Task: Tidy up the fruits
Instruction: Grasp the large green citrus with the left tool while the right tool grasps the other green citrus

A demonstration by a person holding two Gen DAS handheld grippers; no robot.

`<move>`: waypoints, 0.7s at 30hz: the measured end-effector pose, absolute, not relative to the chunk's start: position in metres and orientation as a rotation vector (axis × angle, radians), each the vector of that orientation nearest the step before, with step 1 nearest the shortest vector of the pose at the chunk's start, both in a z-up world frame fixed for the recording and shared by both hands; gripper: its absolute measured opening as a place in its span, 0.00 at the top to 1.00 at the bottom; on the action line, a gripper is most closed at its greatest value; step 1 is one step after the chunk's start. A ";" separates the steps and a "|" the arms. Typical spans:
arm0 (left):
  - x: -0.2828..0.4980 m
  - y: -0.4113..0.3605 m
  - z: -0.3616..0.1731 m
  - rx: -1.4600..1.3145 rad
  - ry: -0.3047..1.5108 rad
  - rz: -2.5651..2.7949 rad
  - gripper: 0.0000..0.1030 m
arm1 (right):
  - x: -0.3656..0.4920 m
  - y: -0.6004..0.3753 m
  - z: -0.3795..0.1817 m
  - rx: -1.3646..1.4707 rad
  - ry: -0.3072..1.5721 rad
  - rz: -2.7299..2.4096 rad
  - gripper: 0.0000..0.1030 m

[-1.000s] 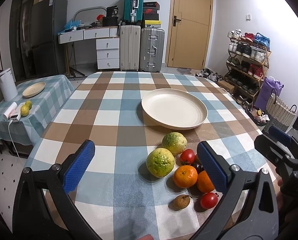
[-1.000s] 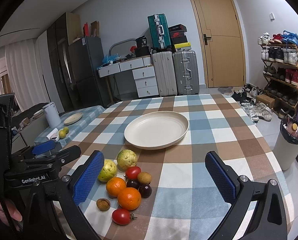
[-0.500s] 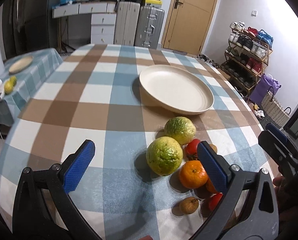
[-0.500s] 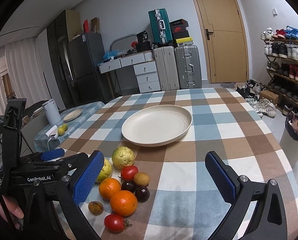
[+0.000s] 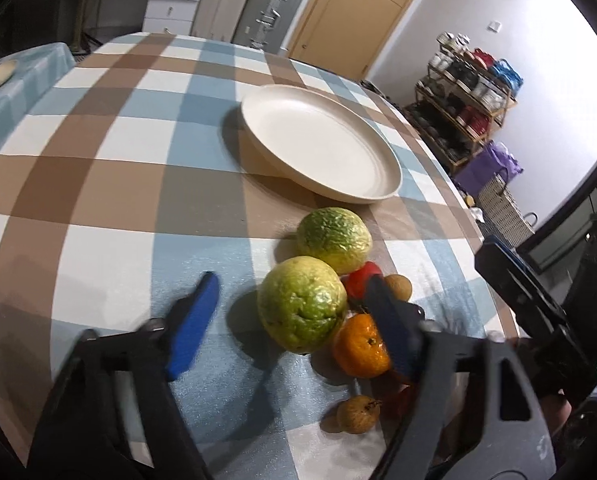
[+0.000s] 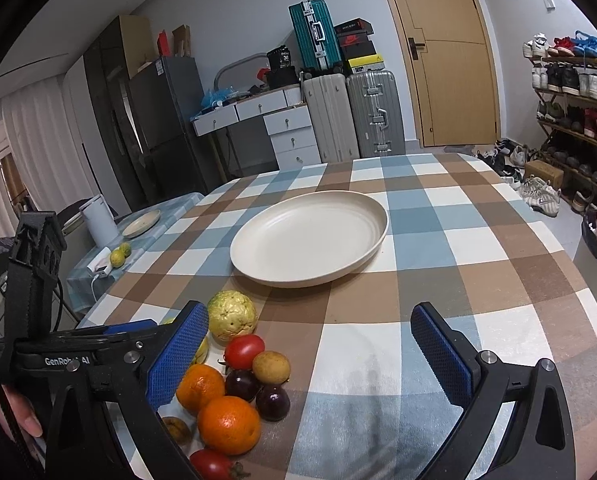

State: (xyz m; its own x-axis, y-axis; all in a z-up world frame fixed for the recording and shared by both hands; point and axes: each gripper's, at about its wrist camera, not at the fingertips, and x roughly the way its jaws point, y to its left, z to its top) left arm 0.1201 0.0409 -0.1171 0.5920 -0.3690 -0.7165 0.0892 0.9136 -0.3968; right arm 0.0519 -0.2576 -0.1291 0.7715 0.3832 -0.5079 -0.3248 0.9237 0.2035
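Two purple fruits (image 6: 258, 392), right view only

Left wrist view close above the fruit pile (image 5: 338, 304), tilted steeply down at the surface (image 5: 98, 184), right wrist view nearby, angled less steeply toward the door (image 6: 442, 64), both sharing the plate (image 6: 310, 236) and fruit.
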 end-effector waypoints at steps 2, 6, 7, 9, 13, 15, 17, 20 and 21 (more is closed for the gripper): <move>0.123 0.039 -0.119 -0.350 0.922 -0.302 0.56 | 0.055 -0.257 -0.129 0.105 0.577 0.386 0.00; 0.123 0.041 -0.121 -0.386 0.922 -0.347 0.57 | 0.055 -0.252 -0.129 0.099 0.584 0.390 0.00; 0.123 0.042 -0.121 -0.397 0.920 -0.354 0.57 | 0.056 -0.251 -0.129 0.094 0.584 0.391 0.00; 0.125 0.046 -0.122 -0.416 0.924 -0.364 0.57 | 0.057 -0.249 -0.128 0.085 0.585 0.393 0.00; 0.122 0.049 -0.121 -0.421 0.909 -0.362 0.57 | 0.058 -0.247 -0.127 0.087 0.599 0.416 0.00; 0.119 0.051 -0.119 -0.420 0.895 -0.367 0.57 | 0.059 -0.245 -0.126 0.090 0.605 0.422 0.00; 0.117 0.053 -0.116 -0.411 0.881 -0.366 0.57 | 0.062 -0.241 -0.126 0.091 0.620 0.450 0.00; 0.114 0.056 -0.114 -0.413 0.872 -0.368 0.57 | 0.066 -0.233 -0.125 0.085 0.641 0.487 0.00; 0.111 0.058 -0.114 -0.418 0.870 -0.369 0.57 | 0.068 -0.231 -0.126 0.084 0.647 0.493 0.00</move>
